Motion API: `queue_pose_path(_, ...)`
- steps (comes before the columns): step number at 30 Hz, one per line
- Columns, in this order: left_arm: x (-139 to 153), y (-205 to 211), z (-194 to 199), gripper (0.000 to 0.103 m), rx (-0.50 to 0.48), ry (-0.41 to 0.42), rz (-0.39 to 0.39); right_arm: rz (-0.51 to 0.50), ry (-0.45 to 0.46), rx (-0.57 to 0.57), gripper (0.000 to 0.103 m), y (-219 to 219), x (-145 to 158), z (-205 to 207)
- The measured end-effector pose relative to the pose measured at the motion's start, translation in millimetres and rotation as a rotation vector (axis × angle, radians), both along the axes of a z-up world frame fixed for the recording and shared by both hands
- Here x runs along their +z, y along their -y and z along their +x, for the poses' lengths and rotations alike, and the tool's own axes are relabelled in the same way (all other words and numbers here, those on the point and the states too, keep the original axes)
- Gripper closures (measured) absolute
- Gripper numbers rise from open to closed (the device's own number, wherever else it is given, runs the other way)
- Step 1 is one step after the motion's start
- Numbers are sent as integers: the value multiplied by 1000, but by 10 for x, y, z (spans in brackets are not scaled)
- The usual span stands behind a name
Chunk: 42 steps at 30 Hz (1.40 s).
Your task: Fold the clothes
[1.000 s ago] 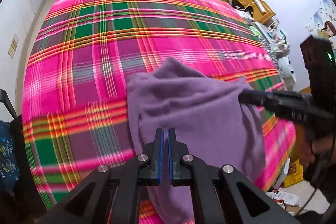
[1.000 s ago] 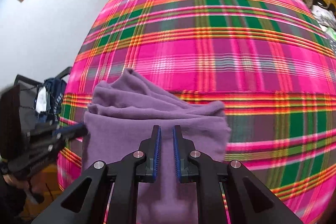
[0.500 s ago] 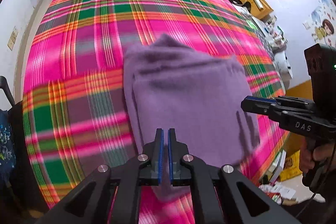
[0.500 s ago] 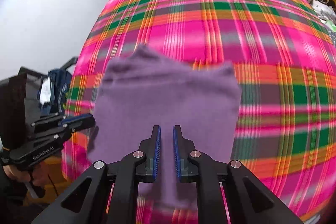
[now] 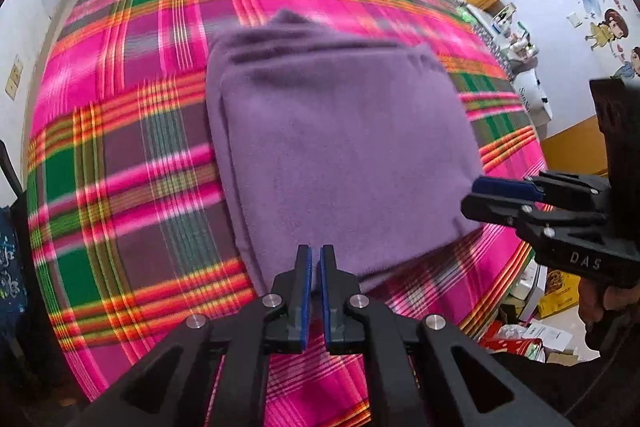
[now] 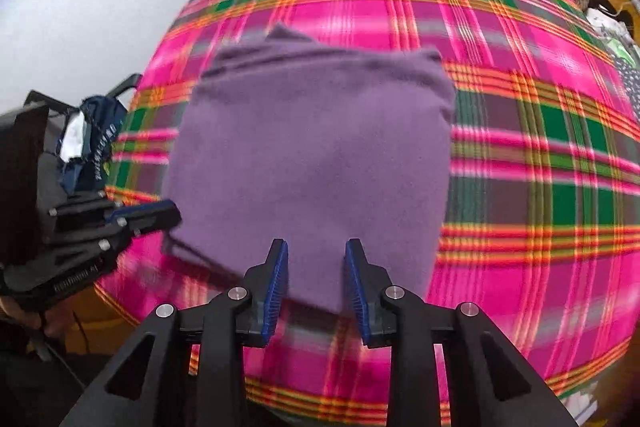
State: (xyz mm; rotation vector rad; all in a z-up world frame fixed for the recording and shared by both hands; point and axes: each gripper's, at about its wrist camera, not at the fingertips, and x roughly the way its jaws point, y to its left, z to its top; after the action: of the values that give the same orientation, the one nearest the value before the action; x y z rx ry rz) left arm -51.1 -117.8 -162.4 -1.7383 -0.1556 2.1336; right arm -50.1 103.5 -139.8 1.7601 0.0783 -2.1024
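Both grippers pull back from the folded purple garment (image 5: 340, 147); my right gripper (image 6: 316, 267) has just been opening, empty, left gripper (image 5: 314, 263) pressed together, plaid blanket (image 5: 132, 155) motion-blurred.

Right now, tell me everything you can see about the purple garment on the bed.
The purple garment looks like soft fleece, folded into a rough rectangle of several layers, with stacked edges showing along one side and a small peak poking out at its far edge. It lies flat on the pink plaid blanket, near the bed's front edge. Neither gripper appears to hold it.
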Motion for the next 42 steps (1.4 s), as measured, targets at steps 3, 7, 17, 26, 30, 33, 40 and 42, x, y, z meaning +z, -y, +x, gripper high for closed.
queue_pose_path(3, -2, -13, 4, 100, 12, 1, -24, 23, 20, -3, 72, -40, -89, 39)
queue_pose_path(7, 49, -24, 30, 100, 46, 0, -54, 18, 2, 26, 72, -52, -8, 37)
queue_pose_path(17, 52, -208, 22, 99, 154, 8, -138, 7, 39, 94, 72, -261, -66, -14)
queue_pose_path(26, 235, -326, 112, 99, 237, -18, -187, -48, -17, 126, 72, -480, 156, -94)
queue_pose_path(30, 332, -480, 55, 99, 250, -30, -210, -69, -26, 146, 72, -556, 195, -144)
queue_pose_path(33, 369, -568, 43, 99, 255, -35, -223, -86, -24, 158, 72, -572, 202, -144)
queue_pose_path(40, 395, -669, 52, 99, 268, -35, -251, -120, -23, 160, 72, -692, 208, -146)
queue_pose_path(42, 410, -695, 64, 99, 274, -38, -255, -129, -25, 164, 72, -715, 211, -160)
